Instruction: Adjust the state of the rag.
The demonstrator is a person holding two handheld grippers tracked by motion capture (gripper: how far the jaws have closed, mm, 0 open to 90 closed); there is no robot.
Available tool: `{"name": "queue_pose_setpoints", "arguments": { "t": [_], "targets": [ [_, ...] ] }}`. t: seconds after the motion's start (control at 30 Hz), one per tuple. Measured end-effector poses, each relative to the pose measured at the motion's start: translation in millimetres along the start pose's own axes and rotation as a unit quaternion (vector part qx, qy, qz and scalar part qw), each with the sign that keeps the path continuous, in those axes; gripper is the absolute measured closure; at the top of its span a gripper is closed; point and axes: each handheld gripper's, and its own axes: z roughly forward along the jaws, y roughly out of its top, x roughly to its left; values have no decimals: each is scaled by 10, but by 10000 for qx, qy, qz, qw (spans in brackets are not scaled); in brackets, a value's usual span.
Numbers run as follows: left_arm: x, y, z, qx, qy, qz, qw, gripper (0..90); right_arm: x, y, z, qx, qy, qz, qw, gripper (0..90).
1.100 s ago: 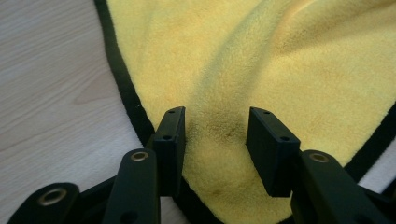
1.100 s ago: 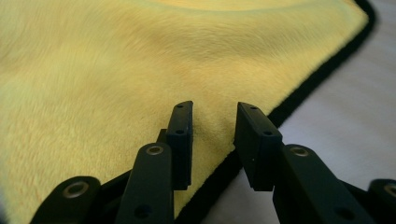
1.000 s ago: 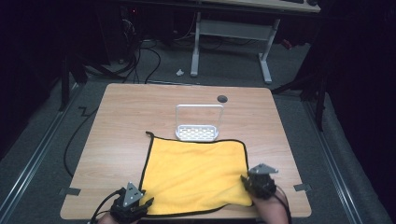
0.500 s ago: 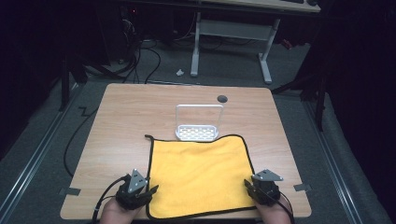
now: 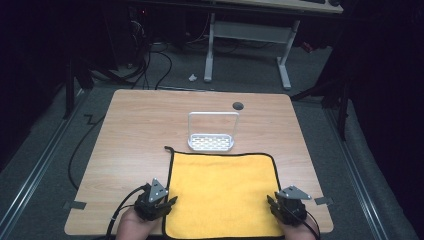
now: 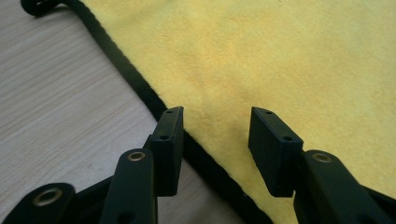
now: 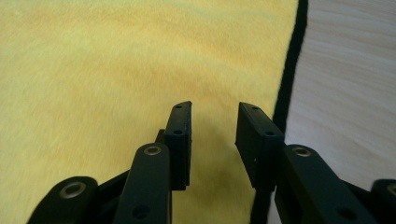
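A: Where is the cloth point(image 5: 222, 192)?

B: It lies flat on the tabletop point(image 5: 135, 130), on the near half, toward the person. It is yellow with a black hem. Its near edge reaches almost to the tabletop's front edge.

A: And the left tongs point(image 5: 169, 202)?

B: In the high view they sit at the cloth's near left corner, held in the person's left hand point(image 5: 132, 227). In the left gripper view point(image 6: 217, 128) the jaws stand spread, one over the black hem and one over the yellow nap. Nothing is pinched between them.

A: The right tongs point(image 5: 272, 205)?

B: At the near right corner, in the right hand point(image 5: 295, 231). The right gripper view point(image 7: 215, 122) has both jaws over the yellow, just inside the hem. They are spread too, with a narrower gap than the left pair, and they pinch nothing. Whether either pair touches the cloth, I cannot tell.

A: Anything else on the tabletop?

B: A white rack point(image 5: 212, 142) with a tall wire handle stands just beyond the cloth's far edge, near the middle. A small loop point(image 5: 169, 148) of black hem sticks out at the cloth's far left corner. There is a dark round hole point(image 5: 238, 106) near the far edge. A black cable point(image 5: 120, 210) trails from the left tongs off the front edge.
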Motion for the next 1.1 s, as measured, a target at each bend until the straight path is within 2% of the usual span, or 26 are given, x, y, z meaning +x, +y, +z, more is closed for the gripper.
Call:
{"name": "queue_pose_setpoints", "arguments": {
  "t": [0.07, 0.13, 0.17, 0.3, 0.4, 0.47, 0.53, 0.63, 0.7, 0.77, 0.83, 0.93, 1.03, 1.1],
  "targets": [
    [9, 19, 27, 39, -31, -18, 10000, 563, -28, 28, 81, 110, -39, -31, 9999, 672],
    [-23, 49, 60, 28, -98, 16, 9999, 573, -92, 31, 101, 61, -35, 50, 10000, 670],
    [-40, 57, 73, 13, -131, 26, 9999, 574, -146, 34, 106, 90, -125, 90, 9998, 670],
    [-119, 83, 121, -69, -183, 73, 9998, 582, -305, 26, 127, 74, -195, 292, 9994, 669],
    [-91, 98, 113, -86, -213, 54, 9997, 583, -298, 49, 137, 98, -265, 270, 9992, 664],
    [-14, 132, 97, -161, -121, 14, 9998, 583, -243, 77, 94, 4, -220, 239, 9995, 650],
    [128, 203, 91, -297, -56, -150, 9994, 578, -58, 134, -12, -256, -153, 111, 9995, 641],
    [302, 305, 131, -487, 76, -326, 9983, 573, 276, 187, -97, -516, 85, -123, 9986, 631],
    [395, 367, 177, -626, 105, -417, 9971, 569, 502, 203, -121, -633, 258, -257, 9973, 627],
    [488, 434, 253, -721, 108, -603, 9955, 573, 709, 207, -130, -711, 423, -354, 9959, 627],
    [585, 509, 355, -720, 93, -795, 9942, 579, 865, 202, -132, -755, 545, -472, 9945, 627],
    [686, 630, 519, -641, 191, -964, 9931, 560, 1098, 191, -117, -811, 724, -641, 9920, 626],
    [771, 714, 650, -458, 190, -1192, 9916, 548, 1253, 194, -117, -855, 899, -684, 9899, 624],
    [812, 738, 719, -359, 184, -1370, 9897, 534, 1357, 201, -121, -874, 1017, -750, 9881, 623]
  ]
}}
